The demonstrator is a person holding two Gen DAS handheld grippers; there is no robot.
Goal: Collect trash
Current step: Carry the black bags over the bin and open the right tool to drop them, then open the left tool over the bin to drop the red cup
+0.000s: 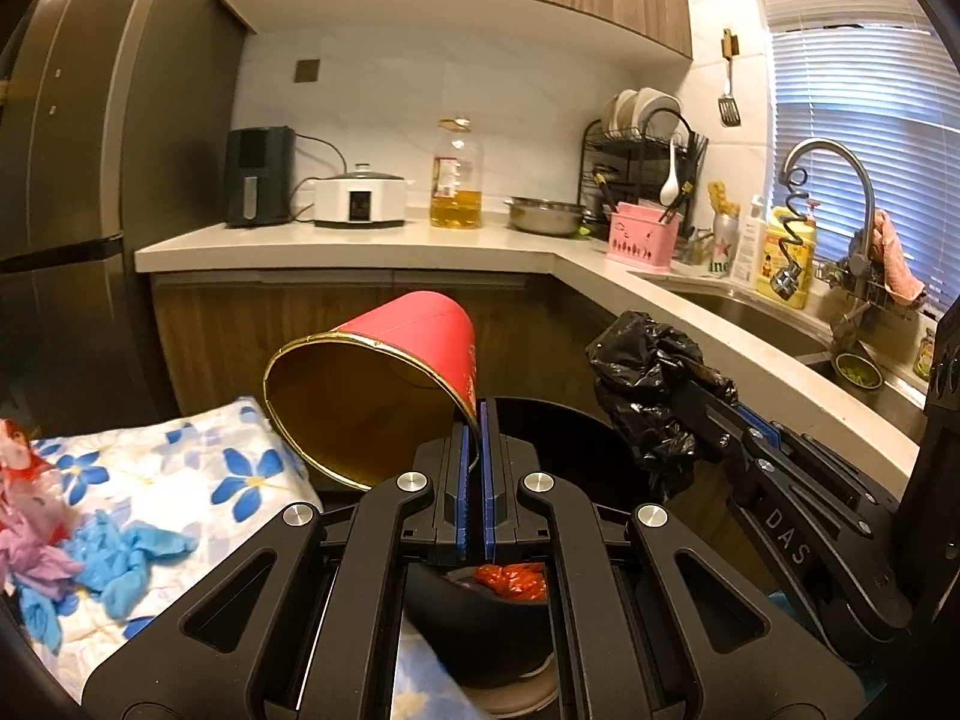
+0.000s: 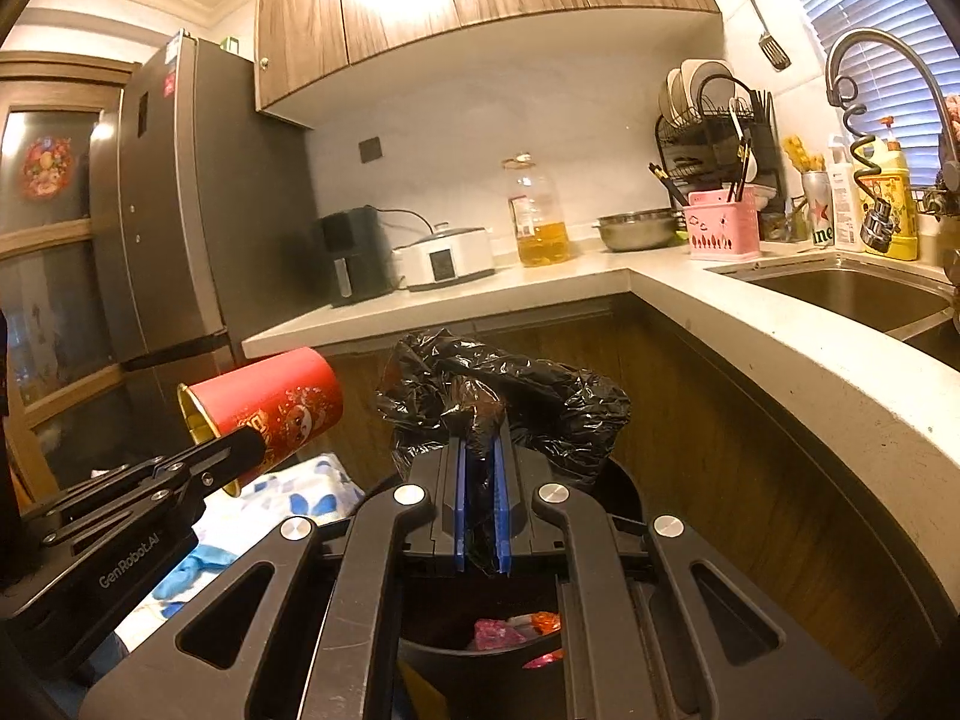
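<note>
Both grippers are matte black, built of flat angular links with long triangular cut-outs. On the left gripper [image 1: 478, 420], round silver screw heads sit at the link pivots, two on each side, and the two narrow upright fingers [image 1: 501, 450] carry blue ribbed pads on their inner faces. The right gripper [image 2: 480, 450] has the same build: black linkage, silver pivot screws, blue pads lining its fingers [image 2: 457, 498]. Seen from the side in the other camera, each body is a long black bar with small dark screws along it. One side reads "DAS" in pale letters; the other reads "GenRobot.AI".
</note>
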